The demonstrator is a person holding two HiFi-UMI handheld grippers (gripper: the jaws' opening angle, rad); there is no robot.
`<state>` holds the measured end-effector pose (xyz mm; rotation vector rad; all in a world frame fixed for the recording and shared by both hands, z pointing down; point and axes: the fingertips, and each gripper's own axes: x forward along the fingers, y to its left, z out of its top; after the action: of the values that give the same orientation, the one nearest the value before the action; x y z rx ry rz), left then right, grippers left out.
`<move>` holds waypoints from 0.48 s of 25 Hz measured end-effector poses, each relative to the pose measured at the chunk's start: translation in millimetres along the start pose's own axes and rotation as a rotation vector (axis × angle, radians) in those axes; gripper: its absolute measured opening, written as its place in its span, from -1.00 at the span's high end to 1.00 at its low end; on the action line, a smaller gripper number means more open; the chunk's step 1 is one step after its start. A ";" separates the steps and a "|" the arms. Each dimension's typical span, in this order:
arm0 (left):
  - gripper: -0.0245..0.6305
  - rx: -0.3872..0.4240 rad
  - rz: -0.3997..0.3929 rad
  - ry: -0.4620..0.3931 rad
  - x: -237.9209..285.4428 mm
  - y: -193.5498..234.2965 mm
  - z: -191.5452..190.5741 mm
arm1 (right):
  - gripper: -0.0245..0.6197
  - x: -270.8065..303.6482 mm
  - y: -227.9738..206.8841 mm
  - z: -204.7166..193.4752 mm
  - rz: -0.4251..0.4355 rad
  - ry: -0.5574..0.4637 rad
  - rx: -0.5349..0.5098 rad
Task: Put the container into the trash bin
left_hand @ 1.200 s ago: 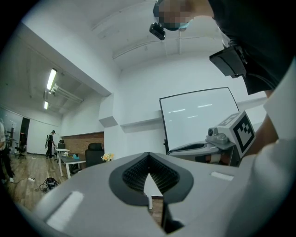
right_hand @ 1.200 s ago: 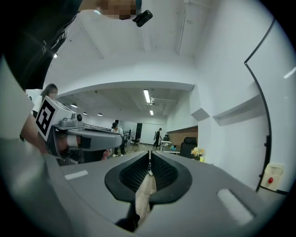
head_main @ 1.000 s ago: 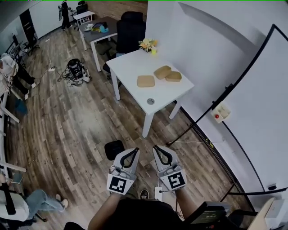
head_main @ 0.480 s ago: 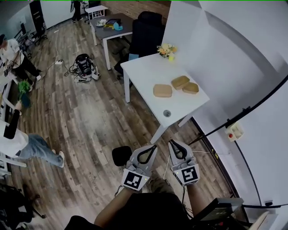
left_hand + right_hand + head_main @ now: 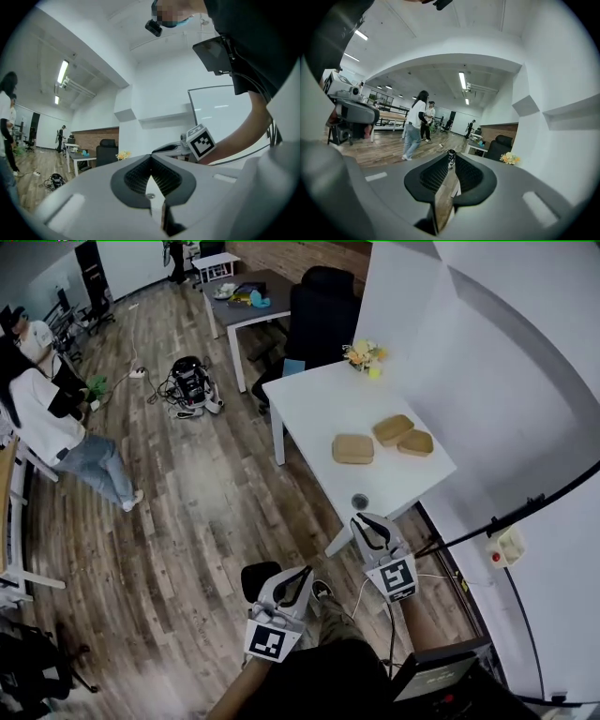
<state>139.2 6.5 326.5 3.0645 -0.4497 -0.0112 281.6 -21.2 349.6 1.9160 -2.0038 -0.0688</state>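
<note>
right gripper (image 5: 364, 521) jaws opening, empty, nr table (image 5: 319, 404).

From here both tools look alike: the left gripper (image 5: 302, 573) and the right gripper (image 5: 362, 520) have pale grey shells, with black ribbed pads (image 5: 133, 176) lining the jaws. A small screw (image 5: 150, 196) sits at the root of the left pair. Each carries a white cube (image 5: 270, 641) printed with black square markers. The right jaws are opening, with nothing between them. I see a dark short-sleeved top (image 5: 323, 681), and black cables (image 5: 255, 91) running from a black box (image 5: 213, 54) worn on the body.
</note>
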 end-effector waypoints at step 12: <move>0.93 0.049 0.218 0.128 91.2 46.5 -17.6 | 0.70 147.4 -141.4 -114.3 0.200 0.200 -0.125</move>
<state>213.5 -63.5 346.1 3.0203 -0.7829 0.2046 448.7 -151.0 449.5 1.5729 -1.9937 0.0470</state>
